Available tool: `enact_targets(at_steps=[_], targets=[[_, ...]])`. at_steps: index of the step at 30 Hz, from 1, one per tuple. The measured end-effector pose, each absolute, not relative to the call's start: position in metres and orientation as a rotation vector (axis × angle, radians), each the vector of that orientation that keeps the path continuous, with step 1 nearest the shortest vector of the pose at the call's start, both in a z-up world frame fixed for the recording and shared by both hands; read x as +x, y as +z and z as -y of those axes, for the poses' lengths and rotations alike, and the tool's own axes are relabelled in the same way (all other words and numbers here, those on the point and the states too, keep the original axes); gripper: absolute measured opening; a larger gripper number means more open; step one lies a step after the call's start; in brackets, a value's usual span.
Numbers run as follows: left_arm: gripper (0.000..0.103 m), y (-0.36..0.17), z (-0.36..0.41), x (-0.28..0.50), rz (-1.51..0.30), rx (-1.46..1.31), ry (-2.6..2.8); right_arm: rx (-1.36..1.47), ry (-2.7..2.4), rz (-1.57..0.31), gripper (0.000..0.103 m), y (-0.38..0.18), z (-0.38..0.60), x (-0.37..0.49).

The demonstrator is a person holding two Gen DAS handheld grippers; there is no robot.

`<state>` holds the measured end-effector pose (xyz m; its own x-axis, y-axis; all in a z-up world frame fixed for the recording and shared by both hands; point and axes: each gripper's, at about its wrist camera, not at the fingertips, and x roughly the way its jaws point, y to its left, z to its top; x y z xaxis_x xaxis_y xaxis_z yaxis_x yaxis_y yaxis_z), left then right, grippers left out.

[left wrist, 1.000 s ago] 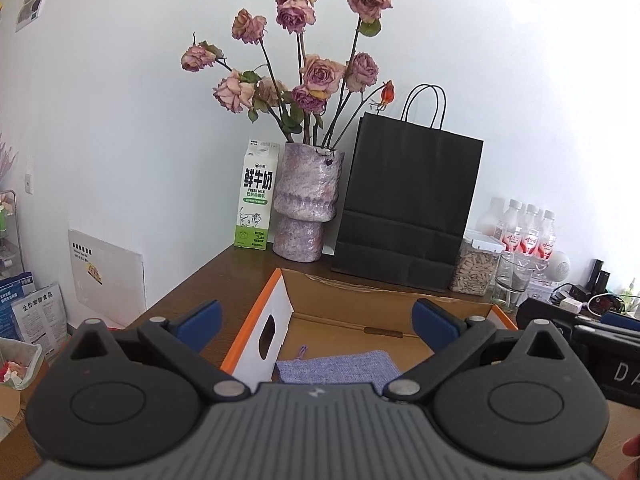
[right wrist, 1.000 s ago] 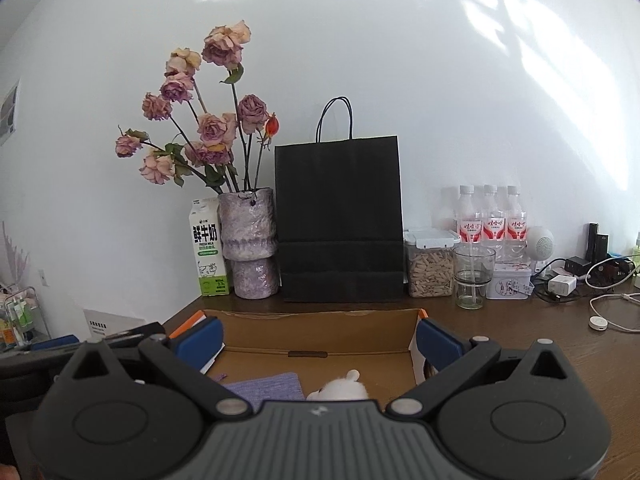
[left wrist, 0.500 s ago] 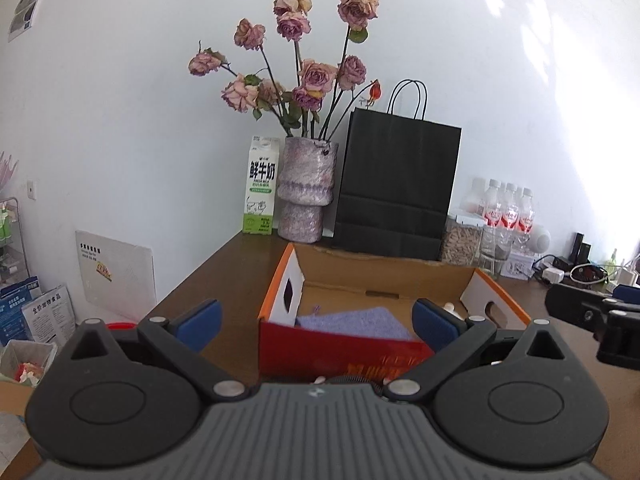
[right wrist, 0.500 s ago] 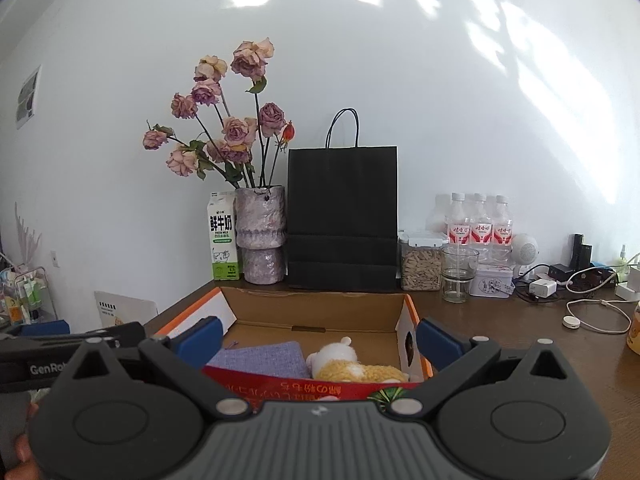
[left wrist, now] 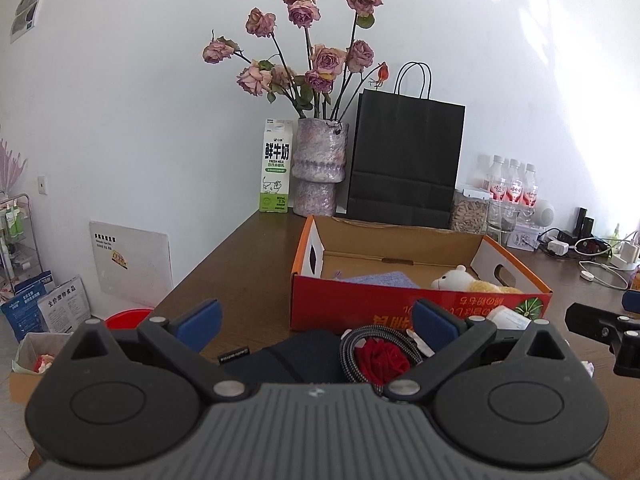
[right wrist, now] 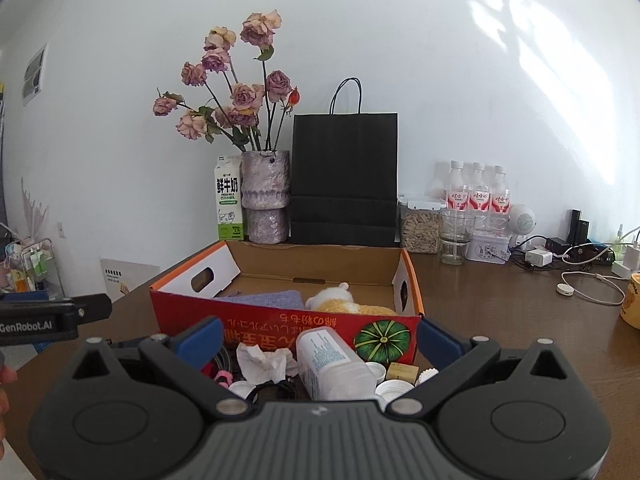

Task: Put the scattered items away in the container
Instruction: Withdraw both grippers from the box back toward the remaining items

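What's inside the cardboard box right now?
Inside the cardboard box lie a folded purple cloth on the left and a plush toy on the right. The red front wall hides the floor nearest the camera, so anything lying low there cannot be seen.

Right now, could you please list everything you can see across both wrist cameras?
cardboard box: 1, red-orange, centre of table
purple cloth: 1, in box
plush toy: 1, white-yellow, in box
plastic bottle: 1, clear, lying before box
crumpled tissue: 1, white, left of bottle
braided cable: 1, grey, coiled before box
red flower: 1, inside the coil
vase of roses: 1, purple, back wall
milk carton: 1, white-green, beside vase
paper bag: 1, black, behind box
water bottles: 3, back right
left gripper: open
right gripper: open
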<state>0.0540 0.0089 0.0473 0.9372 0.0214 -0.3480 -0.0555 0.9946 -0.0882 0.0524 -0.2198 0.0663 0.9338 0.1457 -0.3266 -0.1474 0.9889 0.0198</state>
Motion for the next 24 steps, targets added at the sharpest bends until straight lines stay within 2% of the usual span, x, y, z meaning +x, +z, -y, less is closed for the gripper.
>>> enact_targets(at_steps=[7,13,24], targets=[[0.103,0.042,-0.008,0.031,-0.35,-0.052,0.013,-0.021,0.159,-0.351,0.103,0.054,0.23,0.027],[0.103,0.032,-0.018,0.013,-0.366,-0.021,0.012,-0.016,0.128,-0.438,0.103,0.031,0.247,0.014],[0.103,0.014,-0.025,0.027,-0.429,-0.002,0.03,0.001,0.11,-0.517,0.103,0.01,0.251,0.028]])
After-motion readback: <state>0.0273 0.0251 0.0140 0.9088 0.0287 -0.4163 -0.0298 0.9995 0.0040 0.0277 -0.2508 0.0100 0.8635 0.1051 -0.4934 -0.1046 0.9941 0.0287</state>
